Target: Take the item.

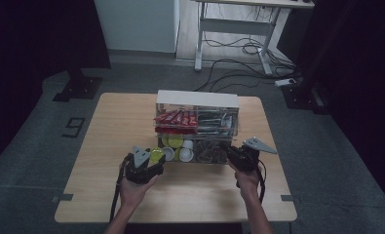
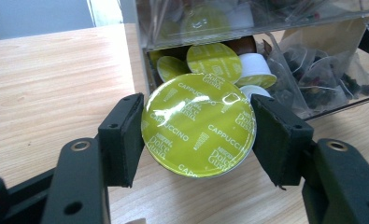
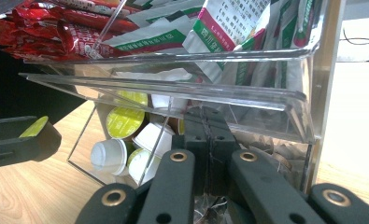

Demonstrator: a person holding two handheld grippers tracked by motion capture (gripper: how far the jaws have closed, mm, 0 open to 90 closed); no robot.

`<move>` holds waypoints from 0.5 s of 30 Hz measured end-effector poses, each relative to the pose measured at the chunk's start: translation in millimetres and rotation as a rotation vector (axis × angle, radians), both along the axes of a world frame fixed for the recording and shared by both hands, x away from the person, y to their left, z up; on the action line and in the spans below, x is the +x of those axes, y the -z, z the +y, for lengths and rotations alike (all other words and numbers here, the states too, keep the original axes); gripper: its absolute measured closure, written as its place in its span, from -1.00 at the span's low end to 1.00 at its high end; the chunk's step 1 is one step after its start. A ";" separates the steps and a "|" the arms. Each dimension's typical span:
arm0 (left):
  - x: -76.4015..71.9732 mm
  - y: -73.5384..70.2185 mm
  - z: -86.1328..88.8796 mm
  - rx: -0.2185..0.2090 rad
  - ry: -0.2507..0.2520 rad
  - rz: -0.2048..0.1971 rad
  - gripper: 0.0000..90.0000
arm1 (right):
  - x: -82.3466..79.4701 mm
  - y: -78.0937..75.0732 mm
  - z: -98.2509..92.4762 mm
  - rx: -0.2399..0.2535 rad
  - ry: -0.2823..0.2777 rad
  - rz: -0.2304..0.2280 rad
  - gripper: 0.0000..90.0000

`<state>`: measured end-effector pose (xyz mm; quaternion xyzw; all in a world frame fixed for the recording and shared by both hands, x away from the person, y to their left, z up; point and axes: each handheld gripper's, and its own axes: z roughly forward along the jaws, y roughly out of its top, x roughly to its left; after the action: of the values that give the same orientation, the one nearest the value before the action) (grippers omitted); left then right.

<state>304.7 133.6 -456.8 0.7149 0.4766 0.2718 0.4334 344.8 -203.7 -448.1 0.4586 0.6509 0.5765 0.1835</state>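
A green-lidded cappuccino capsule (image 2: 198, 123) sits between the pads of my left gripper (image 2: 198, 136), which is shut on its rim just in front of the clear organizer (image 1: 197, 97). In the high view this gripper (image 1: 150, 160) is at the organizer's lower left corner, capsule (image 1: 156, 155) in it. More green and white capsules (image 2: 215, 60) lie in the open lower compartment. My right gripper (image 3: 208, 125) has its jaws pressed together, tips under the raised clear flap (image 3: 173, 88) at the organizer's lower right (image 1: 232, 152). I see nothing between them.
Red sachets (image 3: 46, 28) and green-white packets (image 3: 229, 28) fill the upper shelf. Tea bags (image 2: 313, 70) sit in the lower right compartment. The wooden table (image 1: 107, 146) has bare room left of and in front of the organizer. A desk frame and cables (image 1: 239, 48) lie beyond.
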 end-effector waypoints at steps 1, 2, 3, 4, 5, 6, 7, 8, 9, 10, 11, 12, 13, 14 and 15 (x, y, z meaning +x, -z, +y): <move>0.1 0.0 1.3 0.001 -0.001 0.000 -0.15 | 0.0 0.1 0.0 -0.001 0.000 0.000 0.98; 0.3 0.1 2.7 0.001 -0.004 0.001 -0.15 | 0.1 0.2 0.2 -0.002 0.001 0.000 0.98; 0.5 0.2 4.0 0.000 -0.006 0.001 -0.15 | 0.1 0.3 0.2 -0.002 0.001 0.000 0.98; 0.5 0.2 5.5 0.000 -0.009 0.003 -0.15 | 0.2 0.5 0.3 -0.003 0.001 0.000 0.98; 0.6 0.4 7.0 0.000 -0.012 0.003 -0.15 | 0.3 0.5 0.3 -0.003 0.002 0.001 0.98; 0.7 0.7 8.5 -0.002 -0.016 0.004 -0.15 | 0.3 0.6 0.3 -0.003 0.002 0.000 0.98; 1.0 1.2 9.9 -0.003 -0.019 0.005 -0.15 | 0.4 0.7 0.4 -0.004 0.002 0.000 0.98; 1.3 1.9 11.0 -0.004 -0.021 0.006 -0.15 | 0.6 0.8 0.3 -0.004 0.002 0.000 0.98; 1.7 2.5 12.0 -0.003 -0.021 0.008 -0.15 | 0.7 1.0 0.2 -0.003 0.002 0.001 0.98; 2.0 3.0 13.0 0.000 -0.023 0.009 -0.15 | 0.8 1.2 0.2 -0.004 0.002 0.001 0.98; 2.3 3.3 14.1 0.003 -0.026 0.010 -0.15 | 0.8 1.3 0.3 -0.004 0.003 0.001 0.98; 2.5 3.6 15.4 0.004 -0.028 0.011 -0.15 | 0.8 1.3 0.3 -0.005 0.003 0.000 0.98; 2.8 4.0 17.0 0.003 -0.031 0.012 -0.15 | 0.8 1.3 0.3 -0.005 0.003 0.000 0.98; 3.1 4.7 18.6 0.004 -0.035 0.012 -0.15 | 0.8 1.3 0.3 -0.005 0.003 0.000 0.98; 3.3 5.4 20.3 0.003 -0.039 0.015 -0.15 | 0.8 1.3 0.3 -0.005 0.003 -0.001 0.98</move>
<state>308.0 153.9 -462.2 0.7082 0.4932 0.2758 0.4233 345.6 -203.4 -449.4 0.4591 0.6516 0.5746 0.1858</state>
